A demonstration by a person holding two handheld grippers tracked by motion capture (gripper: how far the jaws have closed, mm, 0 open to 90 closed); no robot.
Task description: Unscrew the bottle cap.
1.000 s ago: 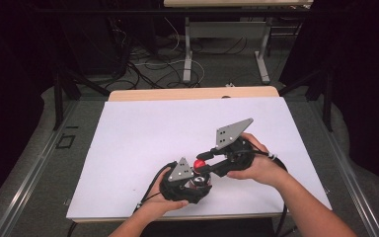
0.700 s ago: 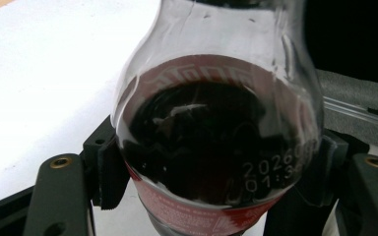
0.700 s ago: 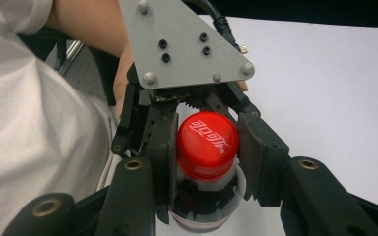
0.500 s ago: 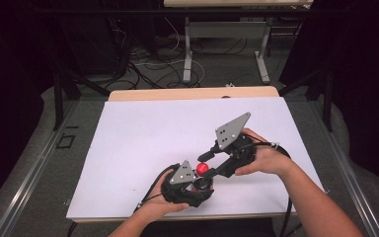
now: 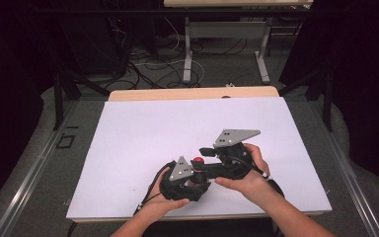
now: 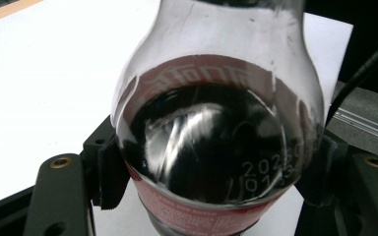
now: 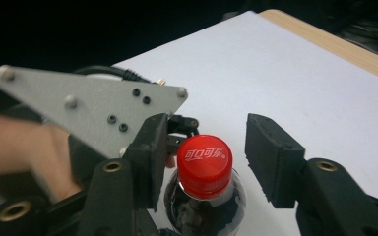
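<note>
While both hands work at 6 o'clock:
Bottles: one bottle [image 6: 216,147], one red cap [image 7: 204,164].
Left gripper [image 5: 185,178]: clamped on bottle.
Right gripper [image 7: 204,147]: jaws just closing, astride cap, not touching.

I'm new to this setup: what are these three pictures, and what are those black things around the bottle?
No robot here: a person holds a two-jaw tool in each hand over a white table. The high view looks down from above; the other two cameras ride on the tools and look along their jaws. The left gripper is shut on a dark cola bottle, its jaws pressing the sides. The right gripper straddles the red cap; its jaws have just been closing, yet a gap shows on the right side of the cap, so the cap is not gripped.
</note>
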